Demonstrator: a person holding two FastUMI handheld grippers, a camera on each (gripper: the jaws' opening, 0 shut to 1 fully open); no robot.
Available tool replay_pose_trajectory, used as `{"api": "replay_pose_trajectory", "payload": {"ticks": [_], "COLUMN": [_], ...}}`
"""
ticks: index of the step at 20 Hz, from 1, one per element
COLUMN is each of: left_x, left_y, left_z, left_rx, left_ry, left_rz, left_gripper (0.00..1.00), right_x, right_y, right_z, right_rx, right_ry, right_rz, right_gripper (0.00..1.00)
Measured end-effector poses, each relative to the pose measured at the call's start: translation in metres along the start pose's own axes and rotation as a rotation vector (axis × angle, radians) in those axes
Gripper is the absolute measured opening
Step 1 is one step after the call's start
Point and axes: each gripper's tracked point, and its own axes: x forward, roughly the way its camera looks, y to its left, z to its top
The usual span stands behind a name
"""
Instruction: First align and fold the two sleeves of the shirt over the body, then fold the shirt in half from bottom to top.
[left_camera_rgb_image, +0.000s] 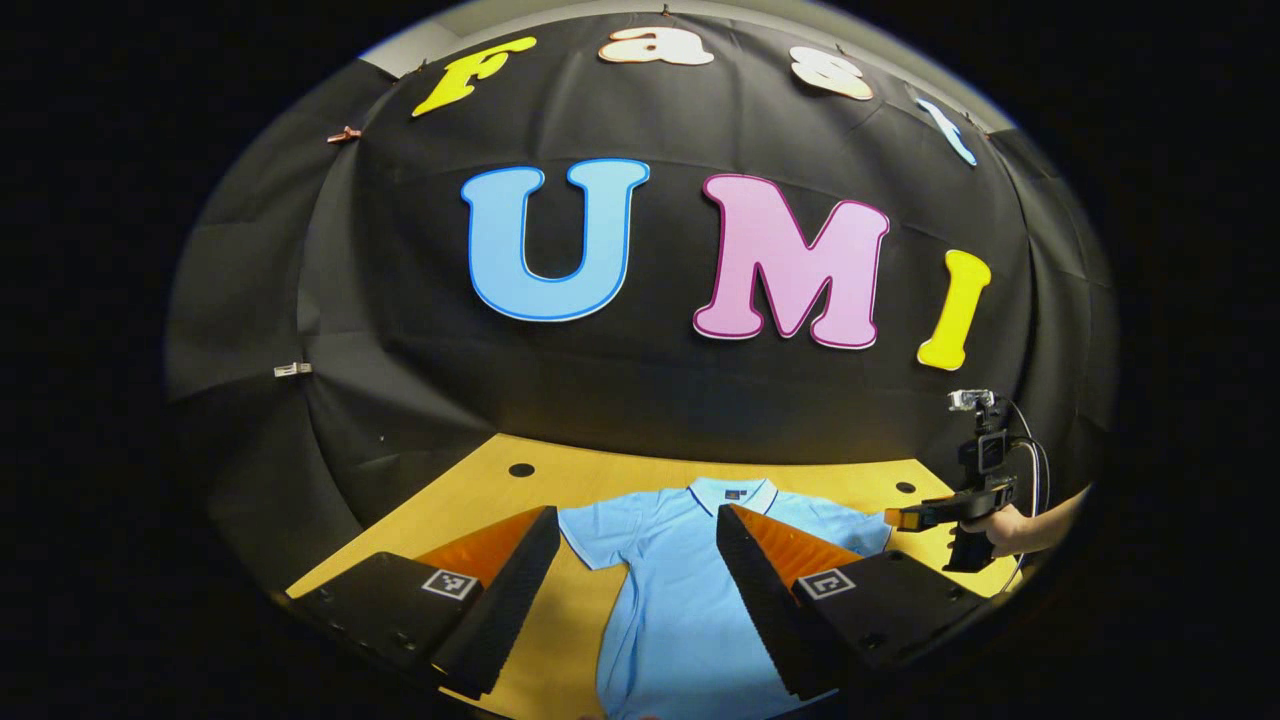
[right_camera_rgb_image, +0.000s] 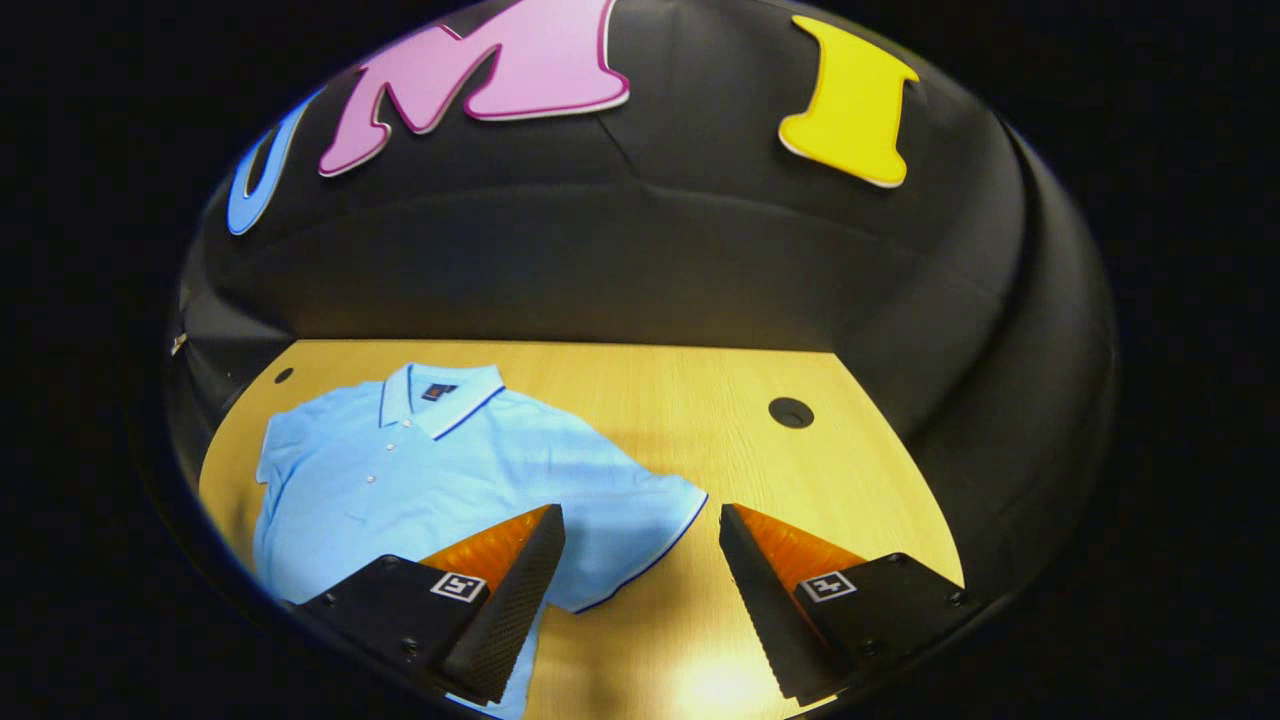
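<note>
Lying flat and face-up on the tabletop (right_camera_rgb_image: 760, 470), the shirt (right_camera_rgb_image: 440, 470), sleeves spread for folding. Hovering above it with fingers spread wide, left hand-held gripper (left_camera_rgb_image: 635, 590) and right hand-held gripper (right_camera_rgb_image: 640, 590), gripping nothing, likely lining up on the sleeves.

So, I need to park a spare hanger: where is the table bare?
Bare wood on the table lies right of the shirt, between its sleeve and the round hole. The left half is crowded with shirt.
</note>
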Motion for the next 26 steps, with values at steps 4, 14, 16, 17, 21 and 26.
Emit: {"api": "replay_pose_trajectory", "payload": {"ticks": [4,14,16,17,21,26], "left_x": [0.007,0.016,0.017,0.018,0.019,0.018], "left_y": [-0.004,-0.021,-0.024,-0.024,-0.024,-0.020], "left_z": [-0.007,-0.016,-0.016,-0.016,-0.017,-0.024], "left_rx": [0.009,0.037,0.035,0.035,0.030,0.016], "left_ry": [0.023,0.045,0.045,0.044,0.047,0.057], "left_rz": [0.011,-0.006,-0.010,-0.010,-0.005,0.002], "left_gripper": [1.00,1.00,1.00,1.00,1.00,1.00], "right_x": [0.034,0.073,0.075,0.076,0.078,0.078], "right_y": [-0.018,-0.016,-0.008,-0.005,0.006,0.013], "right_z": [-0.017,-0.026,-0.026,-0.025,-0.023,-0.020], "right_rx": [0.038,0.055,0.067,0.062,0.042,0.061], "right_ry": [0.058,0.095,0.090,0.087,0.078,0.104], "right_rz": [-0.035,-0.022,0.002,0.018,0.031,0.060], "right_gripper": [0.98,0.94,0.72,0.56,0.16,0.10]}}
